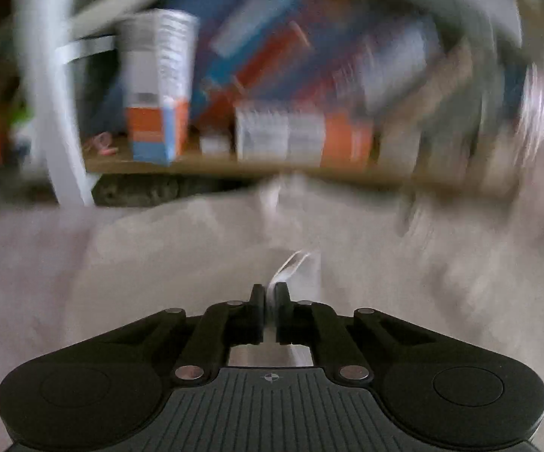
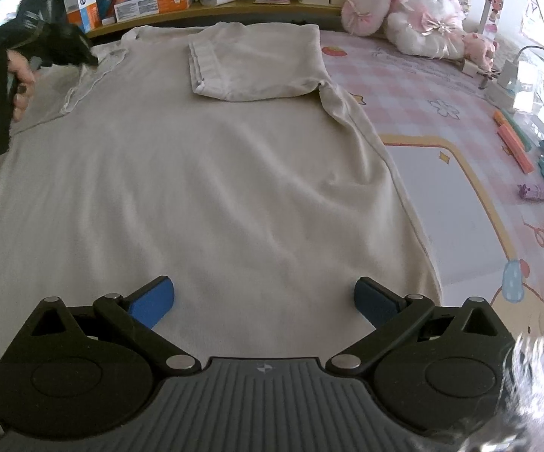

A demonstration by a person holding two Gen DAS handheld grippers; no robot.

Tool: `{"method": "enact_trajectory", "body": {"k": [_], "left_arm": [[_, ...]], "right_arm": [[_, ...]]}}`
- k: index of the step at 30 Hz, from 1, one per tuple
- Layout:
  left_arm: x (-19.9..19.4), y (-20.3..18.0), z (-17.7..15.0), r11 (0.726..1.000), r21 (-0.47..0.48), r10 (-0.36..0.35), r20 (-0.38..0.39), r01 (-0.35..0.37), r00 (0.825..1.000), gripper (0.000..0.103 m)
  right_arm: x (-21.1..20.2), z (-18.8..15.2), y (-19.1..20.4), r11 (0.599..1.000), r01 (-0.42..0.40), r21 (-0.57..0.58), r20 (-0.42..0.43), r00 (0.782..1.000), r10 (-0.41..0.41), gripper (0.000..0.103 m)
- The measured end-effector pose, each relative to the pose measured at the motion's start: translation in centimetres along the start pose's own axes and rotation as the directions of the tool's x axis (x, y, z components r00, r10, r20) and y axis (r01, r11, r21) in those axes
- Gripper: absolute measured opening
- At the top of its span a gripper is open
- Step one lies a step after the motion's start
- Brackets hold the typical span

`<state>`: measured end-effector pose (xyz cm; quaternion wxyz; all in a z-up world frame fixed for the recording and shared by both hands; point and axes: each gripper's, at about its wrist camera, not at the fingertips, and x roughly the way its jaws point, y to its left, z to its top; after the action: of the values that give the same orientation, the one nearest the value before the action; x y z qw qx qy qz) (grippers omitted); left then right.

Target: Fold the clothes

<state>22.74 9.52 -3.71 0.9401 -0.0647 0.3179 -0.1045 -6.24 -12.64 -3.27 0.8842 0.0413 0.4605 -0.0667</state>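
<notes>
- Cream soft-knit T-shirt (image 2: pixel 204 173) spread flat on counter with pink checked cartoon-print mat (image 2: pixel 441 86); collar end far, toward bookshelf ledge (image 2: pixel 234 11), hem end near right tool.
- Right sleeve (image 2: pixel 257 64) already folded inward over chest, ribbed cuff showing; right side edge otherwise unfolded, lying on mat.
- Left tool (image 1: pixel 271 295): clenched on thin fold of cream fabric, pads nearly touching with cloth pinched between. Left wrist view heavily motion-blurred, so exact spot unclear from there; right wrist view puts that tool (image 2: pixel 64 47) at far left shoulder/sleeve area, held by hand (image 2: pixel 21 75) in striped sleeve.
- Right tool (image 2: pixel 264 301): released, blue pads spread wide, above lower body of shirt, gripping nothing.
- Handling judgement: light, limp, non-fragile; no stiffness, so sags and wrinkles when lifted by one point. Likely grips fine on pads, little slip risk on mat.
- Hold points: seams and edges, i.e. shoulder seam, cuff, hem corner. Pinch single clean edge, avoid grabbing both layers mid-panel.
- Likely step: left sleeve/side fold-in to mirror right sleeve. Right tool well placed for hem corner or for pinning the body.
- Risk: one-point drag pulling whole shirt sideways, undoing folded sleeve.
</notes>
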Motion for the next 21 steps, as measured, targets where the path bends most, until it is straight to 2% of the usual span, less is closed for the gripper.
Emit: {"method": "enact_trajectory", "body": {"k": [1, 2, 3, 4, 5, 6, 7, 8, 15, 21], "left_arm": [[-0.8, 1.0, -0.1, 0.995, -0.081, -0.046, 0.048, 0.050, 0.998, 0.007], [-0.7, 1.5, -0.4, 0.991, -0.117, -0.062, 0.044, 0.067, 0.997, 0.014], [0.0, 1.8, -0.5, 0.990, -0.127, -0.066, -0.009, 0.064, 0.998, 0.021], [0.8, 1.8, -0.5, 0.993, -0.113, -0.048, -0.070, 0.040, 0.996, 0.032], [1.3, 1.8, -0.5, 0.995, -0.094, -0.026, -0.104, 0.016, 0.994, 0.038], [1.0, 1.7, -0.5, 0.997, -0.071, -0.028, -0.084, 0.022, 0.996, 0.049], [0.9, 1.5, -0.3, 0.998, -0.058, -0.014, -0.089, 0.009, 0.996, 0.068], [0.6, 1.5, -0.1, 0.999, -0.046, 0.007, -0.089, -0.012, 0.996, 0.072], [-4.9, 3.7, 0.5, 0.994, -0.091, -0.051, 0.006, 0.052, 0.999, 0.074], [-11.9, 4.5, -2.5, 1.000, 0.012, -0.017, 0.030, 0.017, 0.999, 0.077]], "right_arm": [[0.0, 0.0, 0.0, 1.000, -0.001, -0.002, 0.001, 1.000, 0.001, 0.103], [0.1, 0.0, -0.1, 1.000, -0.001, -0.003, 0.001, 1.000, 0.001, 0.103], [0.1, 0.1, -0.1, 1.000, 0.000, -0.002, 0.000, 1.000, 0.000, 0.103], [0.1, 0.1, 0.0, 1.000, 0.000, -0.001, -0.001, 1.000, 0.000, 0.103], [0.2, 0.2, 0.0, 1.000, 0.001, 0.000, -0.001, 1.000, -0.001, 0.103], [0.2, 0.3, 0.0, 1.000, 0.002, 0.001, -0.002, 1.000, -0.002, 0.103], [0.2, 0.3, 0.0, 1.000, 0.003, 0.002, -0.003, 1.000, -0.003, 0.103], [0.2, 0.3, 0.0, 1.000, 0.004, 0.003, -0.004, 1.000, -0.004, 0.103], [0.3, 0.7, 0.1, 0.998, 0.027, 0.050, -0.019, 0.999, -0.026, 0.103], [-0.6, 0.5, 1.1, 0.993, 0.046, 0.112, -0.002, 0.999, -0.046, 0.103]]}}
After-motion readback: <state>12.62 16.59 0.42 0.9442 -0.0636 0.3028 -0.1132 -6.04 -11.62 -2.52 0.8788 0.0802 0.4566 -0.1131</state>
